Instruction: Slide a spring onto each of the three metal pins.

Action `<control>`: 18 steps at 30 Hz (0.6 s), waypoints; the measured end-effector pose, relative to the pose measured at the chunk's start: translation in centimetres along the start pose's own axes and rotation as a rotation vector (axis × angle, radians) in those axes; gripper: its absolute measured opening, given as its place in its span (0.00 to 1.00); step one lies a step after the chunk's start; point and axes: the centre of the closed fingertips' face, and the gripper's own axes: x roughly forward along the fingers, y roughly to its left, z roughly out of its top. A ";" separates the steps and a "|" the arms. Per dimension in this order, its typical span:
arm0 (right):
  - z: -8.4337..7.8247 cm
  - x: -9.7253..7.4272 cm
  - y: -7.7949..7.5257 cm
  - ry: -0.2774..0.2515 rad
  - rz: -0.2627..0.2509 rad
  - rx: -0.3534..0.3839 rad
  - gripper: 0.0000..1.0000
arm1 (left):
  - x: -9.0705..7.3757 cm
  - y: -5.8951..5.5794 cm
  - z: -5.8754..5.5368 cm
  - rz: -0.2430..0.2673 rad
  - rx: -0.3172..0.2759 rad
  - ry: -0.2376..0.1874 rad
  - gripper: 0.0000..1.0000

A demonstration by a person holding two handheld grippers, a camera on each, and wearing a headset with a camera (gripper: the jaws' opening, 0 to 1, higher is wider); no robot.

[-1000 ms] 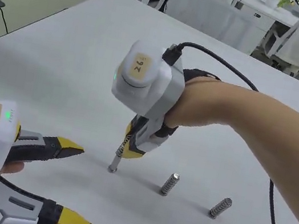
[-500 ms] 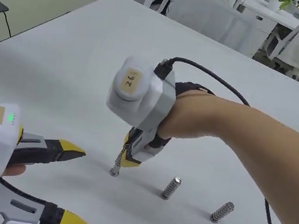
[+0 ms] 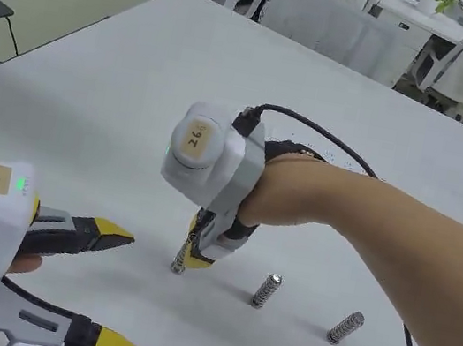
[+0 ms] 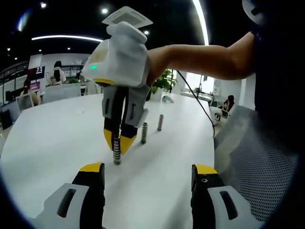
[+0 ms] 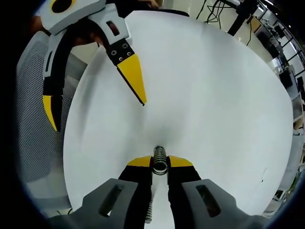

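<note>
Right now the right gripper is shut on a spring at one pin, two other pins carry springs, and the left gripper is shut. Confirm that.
Wrong on the left gripper: it is open, its jaws wide apart with nothing between them, as the left gripper view shows. The right gripper is shut on the spring, and the two other pins are sprung.

right gripper (image 3: 191, 251) and left gripper (image 3: 131, 295): white housings, black jaws with yellow tips. each has a tan sticker (image 3: 195, 138) with handwritten digits and a green light (image 3: 21, 184). black cable (image 3: 328, 136) on right housing. forearm bare, no sleeve.
</note>
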 end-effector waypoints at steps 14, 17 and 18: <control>-0.3 1.0 0.3 -0.003 0.009 0.023 0.09 | -0.1 0.1 -0.3 0.007 -0.009 0.003 0.70; -0.5 1.2 0.4 0.000 0.013 0.033 0.10 | 0.0 0.0 -0.3 0.005 -0.008 0.003 0.70; -0.6 1.3 0.5 0.003 0.014 0.034 0.10 | 0.0 0.0 -0.3 0.005 -0.008 0.003 0.70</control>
